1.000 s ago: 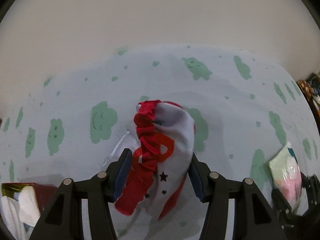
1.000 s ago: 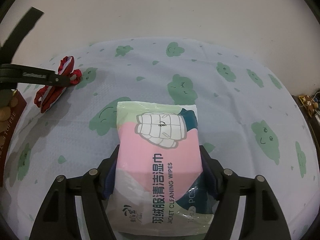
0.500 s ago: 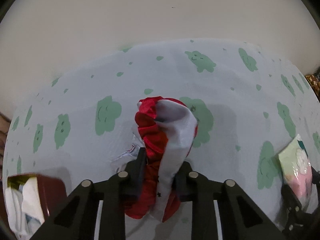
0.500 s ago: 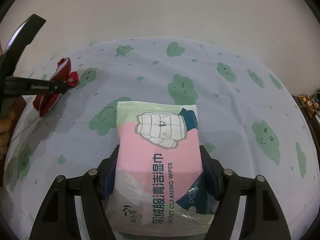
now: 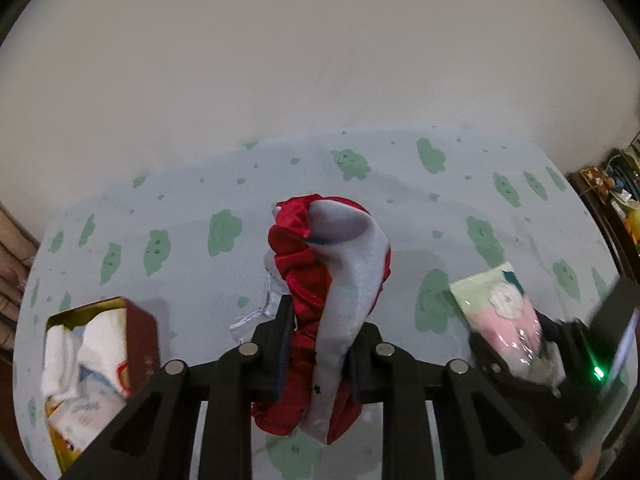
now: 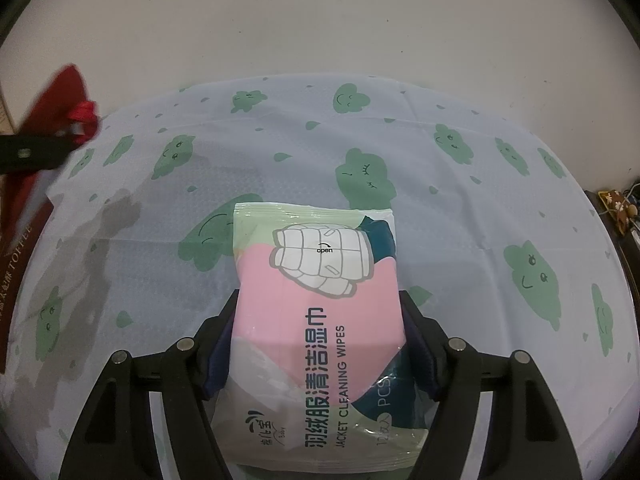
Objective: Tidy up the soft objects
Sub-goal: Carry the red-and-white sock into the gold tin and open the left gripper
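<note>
My left gripper [image 5: 320, 344] is shut on a red and white satin pouch [image 5: 332, 280] with a ruffled red edge and holds it up above the table. The pouch also shows blurred at the far left of the right wrist view [image 6: 64, 112]. My right gripper [image 6: 316, 344] is shut on a pink and green pack of jacket cleaning wipes [image 6: 316, 312], held just over the cloth. The pack also shows at the right of the left wrist view [image 5: 508, 316].
A red toffee tin [image 5: 140, 344] with white soft items inside stands at the lower left; its side shows in the right wrist view [image 6: 16, 264]. The table has a pale cloth with green clouds [image 6: 480, 208]. A wall is behind. Dark clutter [image 5: 616, 196] sits at the right edge.
My left gripper closed on the pouch and lifted it up and back, so the tin came further into view. The right gripper kept still with the wipes.
</note>
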`<state>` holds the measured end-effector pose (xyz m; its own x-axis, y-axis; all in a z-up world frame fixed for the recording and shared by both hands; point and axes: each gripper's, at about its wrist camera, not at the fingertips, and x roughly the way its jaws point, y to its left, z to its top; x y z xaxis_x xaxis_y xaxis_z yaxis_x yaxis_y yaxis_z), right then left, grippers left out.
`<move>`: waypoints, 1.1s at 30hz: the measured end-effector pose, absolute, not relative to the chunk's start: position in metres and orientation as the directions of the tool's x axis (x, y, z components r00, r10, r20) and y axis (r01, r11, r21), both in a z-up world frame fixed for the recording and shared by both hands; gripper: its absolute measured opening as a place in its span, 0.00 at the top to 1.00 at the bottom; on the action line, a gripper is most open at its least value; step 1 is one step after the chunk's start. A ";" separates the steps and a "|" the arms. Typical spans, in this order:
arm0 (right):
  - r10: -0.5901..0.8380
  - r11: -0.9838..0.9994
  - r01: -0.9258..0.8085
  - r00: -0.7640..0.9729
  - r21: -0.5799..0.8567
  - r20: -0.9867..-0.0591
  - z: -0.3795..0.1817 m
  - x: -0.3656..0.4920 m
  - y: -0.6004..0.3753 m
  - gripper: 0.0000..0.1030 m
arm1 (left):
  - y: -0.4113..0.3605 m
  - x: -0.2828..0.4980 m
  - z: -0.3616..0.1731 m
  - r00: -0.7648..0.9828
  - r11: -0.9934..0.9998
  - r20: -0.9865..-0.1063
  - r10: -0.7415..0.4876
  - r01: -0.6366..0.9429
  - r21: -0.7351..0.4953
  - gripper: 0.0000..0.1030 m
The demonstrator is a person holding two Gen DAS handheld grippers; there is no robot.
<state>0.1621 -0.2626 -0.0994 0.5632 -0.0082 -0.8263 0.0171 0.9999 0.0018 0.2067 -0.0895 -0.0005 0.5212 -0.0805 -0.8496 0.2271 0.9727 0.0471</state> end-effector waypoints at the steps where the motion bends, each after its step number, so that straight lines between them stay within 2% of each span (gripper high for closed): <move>1: -0.010 1.000 0.017 0.563 -0.001 -0.826 -0.099 0.162 -0.262 0.34 | -0.089 0.201 0.004 0.523 0.973 -0.847 -0.093 0.229 0.035 0.79; 5: -0.015 1.000 0.013 0.565 -0.010 -0.825 -0.099 0.162 -0.260 0.36 | -0.077 0.182 0.021 0.534 0.976 -0.838 -0.111 0.219 0.011 0.79; 15: -0.014 1.000 0.012 0.565 -0.008 -0.825 -0.098 0.163 -0.260 0.36 | -0.018 0.151 0.055 0.575 0.989 -0.815 -0.066 0.147 0.023 0.79; 20: -0.014 1.000 0.012 0.565 -0.008 -0.825 -0.098 0.162 -0.260 0.36 | 0.026 0.143 0.064 0.597 0.996 -0.802 0.006 0.067 0.057 0.78; 33: -0.013 1.000 0.012 0.564 -0.008 -0.825 -0.098 0.163 -0.260 0.35 | 0.135 0.128 0.086 0.603 0.986 -0.785 0.140 -0.157 0.055 0.78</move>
